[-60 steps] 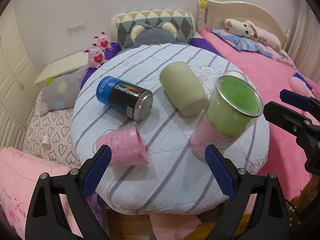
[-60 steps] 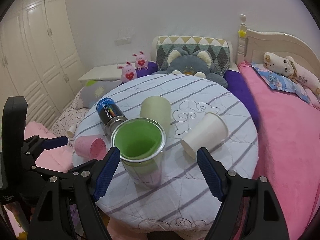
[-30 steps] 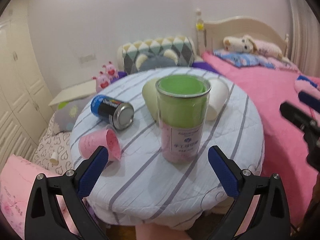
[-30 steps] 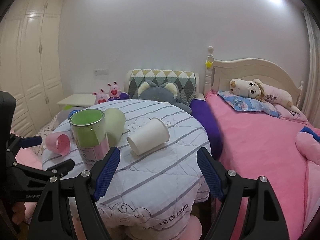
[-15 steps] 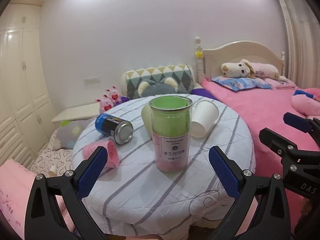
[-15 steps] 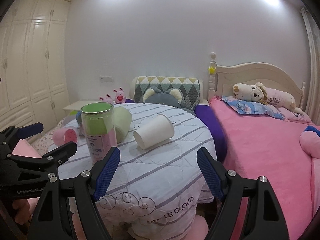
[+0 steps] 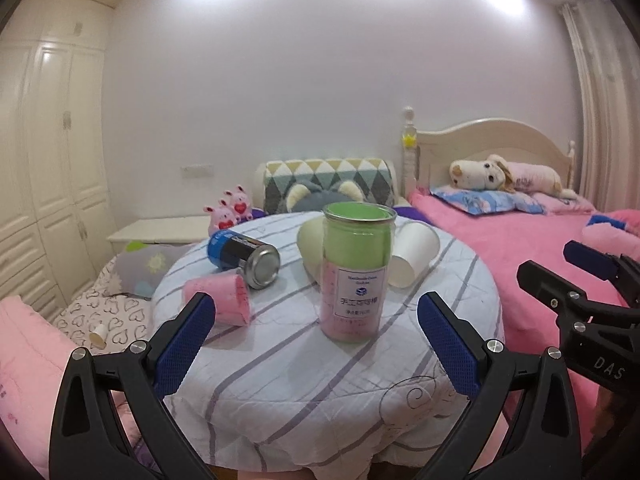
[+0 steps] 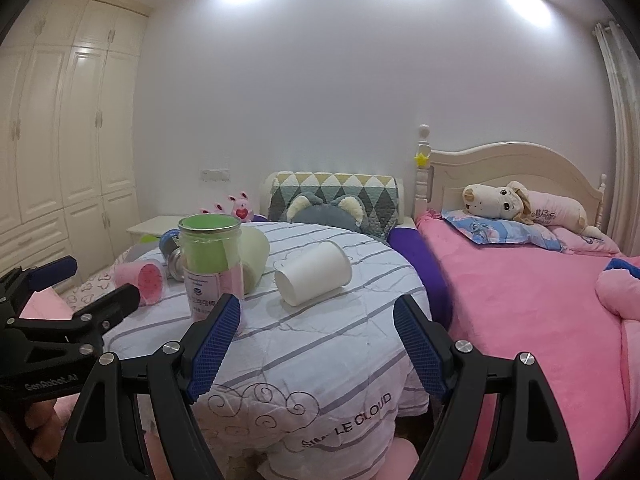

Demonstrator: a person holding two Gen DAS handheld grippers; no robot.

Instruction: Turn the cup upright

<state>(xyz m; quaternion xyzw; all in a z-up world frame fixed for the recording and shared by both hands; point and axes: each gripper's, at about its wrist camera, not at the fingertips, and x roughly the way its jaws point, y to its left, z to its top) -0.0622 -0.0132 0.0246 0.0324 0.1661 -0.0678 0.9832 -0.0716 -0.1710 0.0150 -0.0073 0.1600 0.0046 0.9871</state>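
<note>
Three cups lie on their sides on the round striped table (image 7: 304, 364): a white paper cup (image 7: 412, 254) (image 8: 314, 278), a pale green cup (image 7: 310, 240) (image 8: 254, 258) and a pink cup (image 7: 218, 298) (image 8: 140, 276). A clear canister (image 7: 356, 276) (image 8: 210, 258) with green and pink contents stands upright among them. My left gripper (image 7: 316, 344) is open and empty, just short of the canister. My right gripper (image 8: 318, 344) is open and empty, near the table's front edge, short of the white cup.
A blue and black can (image 7: 244, 256) lies on its side at the table's left. A pink bed (image 8: 520, 300) with a plush dog (image 8: 504, 200) fills the right. A patterned cushion (image 8: 336, 196) and white wardrobe (image 8: 60, 140) stand behind.
Both grippers have tilted up from a downward look to a level one and drawn back slightly from the table. The objects on the table have not moved.
</note>
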